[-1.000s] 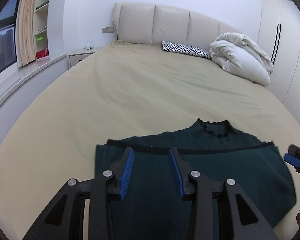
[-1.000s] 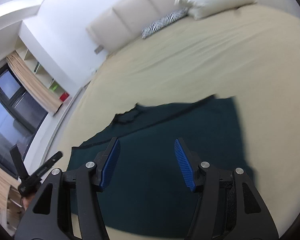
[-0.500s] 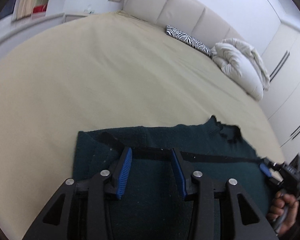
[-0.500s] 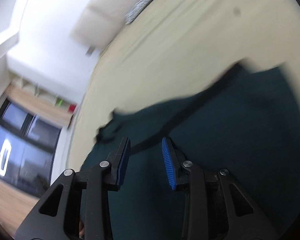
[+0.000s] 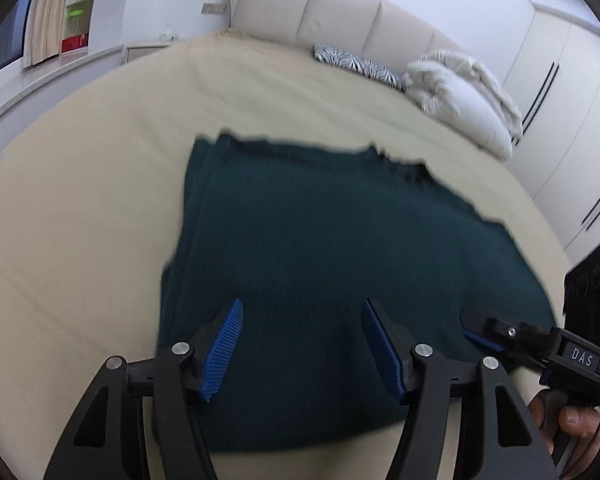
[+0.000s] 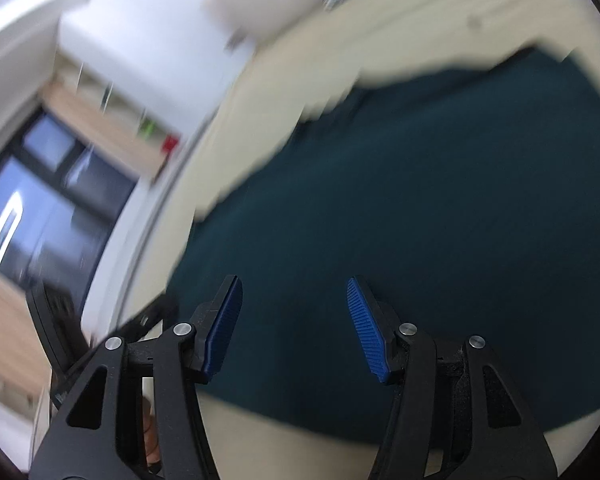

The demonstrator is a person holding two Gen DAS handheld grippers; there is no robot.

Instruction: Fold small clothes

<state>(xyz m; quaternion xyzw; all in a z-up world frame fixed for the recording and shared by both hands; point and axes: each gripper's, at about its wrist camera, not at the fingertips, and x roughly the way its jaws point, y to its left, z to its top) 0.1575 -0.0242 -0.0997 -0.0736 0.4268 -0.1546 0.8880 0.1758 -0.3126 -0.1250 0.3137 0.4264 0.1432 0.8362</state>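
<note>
A dark green top [image 5: 340,264] lies folded on the beige bed [image 5: 100,208], its near edge just ahead of both tools. A second ago a black trim band and the collar showed on top — now one plain layer covers them, so a fold looks finished. The left tool [image 5: 302,346] and right tool [image 6: 294,330] have just been opening; each stands about half open above the cloth, holding nothing. The top appears let go, ready for the next fold.
</note>
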